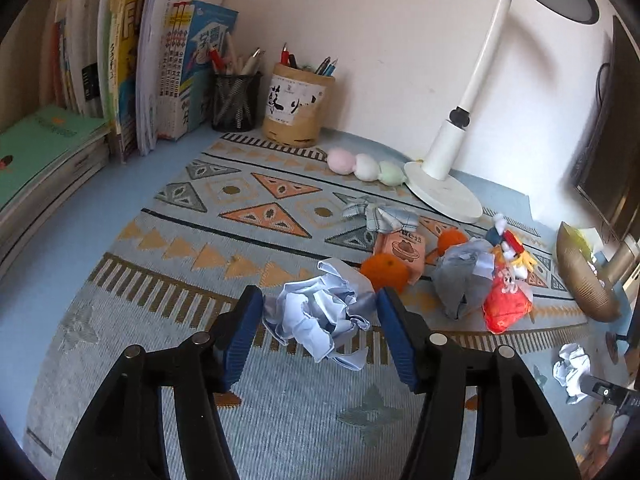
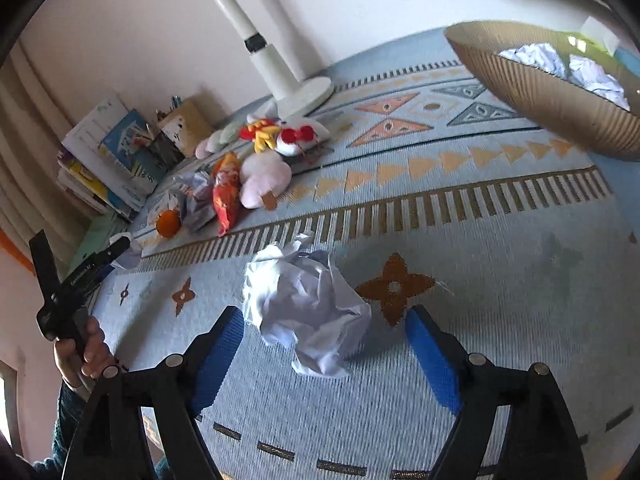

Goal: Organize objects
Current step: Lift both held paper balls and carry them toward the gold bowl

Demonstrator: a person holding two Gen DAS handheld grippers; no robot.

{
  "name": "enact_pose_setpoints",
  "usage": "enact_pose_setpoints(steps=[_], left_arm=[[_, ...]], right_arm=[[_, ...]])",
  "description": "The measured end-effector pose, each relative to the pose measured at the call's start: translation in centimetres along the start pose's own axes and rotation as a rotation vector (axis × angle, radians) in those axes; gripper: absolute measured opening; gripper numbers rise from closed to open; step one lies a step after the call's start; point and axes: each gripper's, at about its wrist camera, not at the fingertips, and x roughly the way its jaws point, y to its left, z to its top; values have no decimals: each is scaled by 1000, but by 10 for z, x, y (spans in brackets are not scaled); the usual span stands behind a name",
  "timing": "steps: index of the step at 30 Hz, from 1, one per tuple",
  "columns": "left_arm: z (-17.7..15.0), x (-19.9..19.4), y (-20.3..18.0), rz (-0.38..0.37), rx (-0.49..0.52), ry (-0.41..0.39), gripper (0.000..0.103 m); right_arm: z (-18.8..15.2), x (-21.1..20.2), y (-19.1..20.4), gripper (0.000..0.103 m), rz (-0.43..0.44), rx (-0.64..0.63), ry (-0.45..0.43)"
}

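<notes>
A crumpled bluish-white paper ball (image 1: 320, 312) lies on the patterned mat between the blue pads of my left gripper (image 1: 320, 332). The jaws stand open around it, and its edges come close to both pads. In the right wrist view a second crumpled paper ball (image 2: 308, 312) lies on the mat between the fingertips of my right gripper (image 2: 324, 316). That gripper is wide open, with a gap on each side of the ball. A brown ribbed bowl (image 2: 540, 92) at the far right holds several crumpled papers (image 2: 536, 56). The left gripper (image 2: 80, 268) shows there too, held by a hand.
On the mat (image 1: 160, 280) lie two oranges (image 1: 384, 272), an orange carton (image 1: 400, 248), plush toys (image 1: 508, 256), a grey cloth bundle (image 1: 460, 276) and a red snack bag (image 1: 504, 300). A white lamp base (image 1: 444, 192), two pen holders (image 1: 296, 108) and stacked books (image 1: 120, 80) line the back and left.
</notes>
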Motion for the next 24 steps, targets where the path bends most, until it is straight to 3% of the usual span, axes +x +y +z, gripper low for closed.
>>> enact_pose_setpoints(steps=[8, 9, 11, 16, 20, 24], left_arm=[[-2, -1, -9, 36, 43, -14, 57], [-2, -1, -9, 38, 43, -14, 57], [-2, -1, -11, 46, 52, -16, 57], [-3, -4, -21, 80, 91, -8, 57], [9, -32, -63, -6, 121, -64, 57], [32, -52, -146, -117, 244, -133, 57]], right_arm=[[-1, 6, 17, 82, -29, 31, -31], [-2, 6, 19, 79, -43, 31, -40], [-3, 6, 24, 51, -74, 11, -68], [-6, -8, 23, 48, -67, 8, -141], [1, -51, 9, 48, -91, 7, -256], [25, -115, -18, 48, -176, 23, -415]])
